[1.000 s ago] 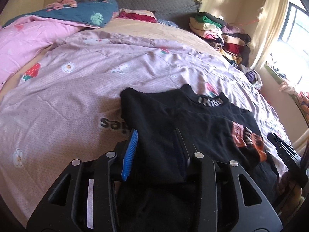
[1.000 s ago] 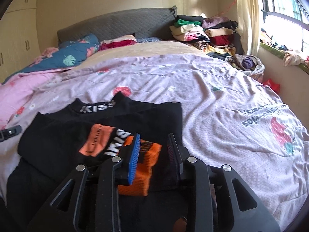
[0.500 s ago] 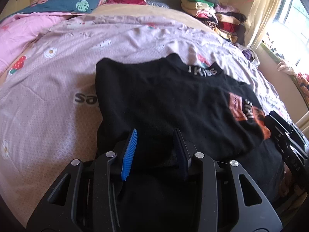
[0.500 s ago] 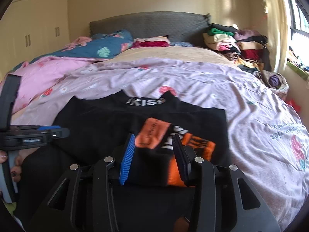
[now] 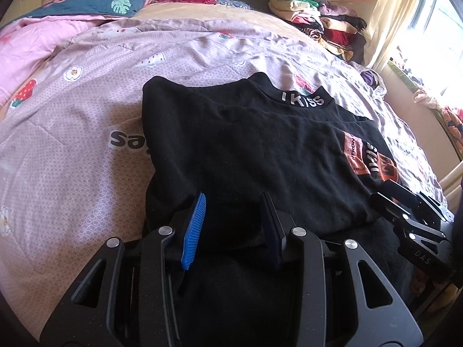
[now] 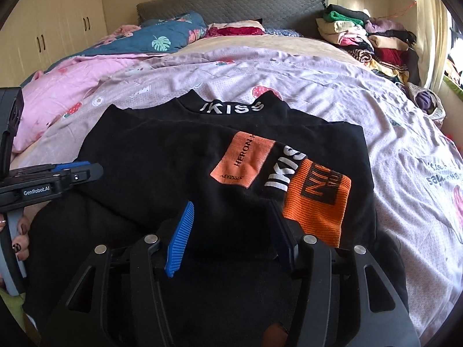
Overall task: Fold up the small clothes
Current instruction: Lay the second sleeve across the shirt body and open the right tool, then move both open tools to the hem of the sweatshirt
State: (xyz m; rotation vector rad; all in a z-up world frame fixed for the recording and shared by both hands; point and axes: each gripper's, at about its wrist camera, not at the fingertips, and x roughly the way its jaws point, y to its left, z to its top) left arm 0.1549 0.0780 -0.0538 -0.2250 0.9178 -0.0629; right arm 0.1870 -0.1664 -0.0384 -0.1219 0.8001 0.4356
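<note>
A black top point(image 5: 246, 150) with a white "IKISS" collar and orange patches lies on the lilac bedspread point(image 5: 72, 156), its sleeves folded over the body. It also fills the right wrist view point(image 6: 179, 162). My left gripper point(image 5: 233, 211) is open, low over the near left edge of the folded part. My right gripper point(image 6: 231, 219) is open, low over the near right edge, beside the orange cuff point(image 6: 318, 205). Neither holds cloth. Each gripper shows in the other's view: the right point(image 5: 411, 211), the left point(image 6: 58, 176).
A pile of folded clothes point(image 6: 370, 37) stands at the bed's far right corner. Pink and blue quilts point(image 6: 115, 55) lie at the far left by the grey headboard point(image 6: 231, 5). A window and curtain are on the right; wardrobe doors are on the left.
Both grippers carried the garment's folded part forward, laid it flat and opened. They have drawn back and lowered, and the top now lies spread wider in both views.
</note>
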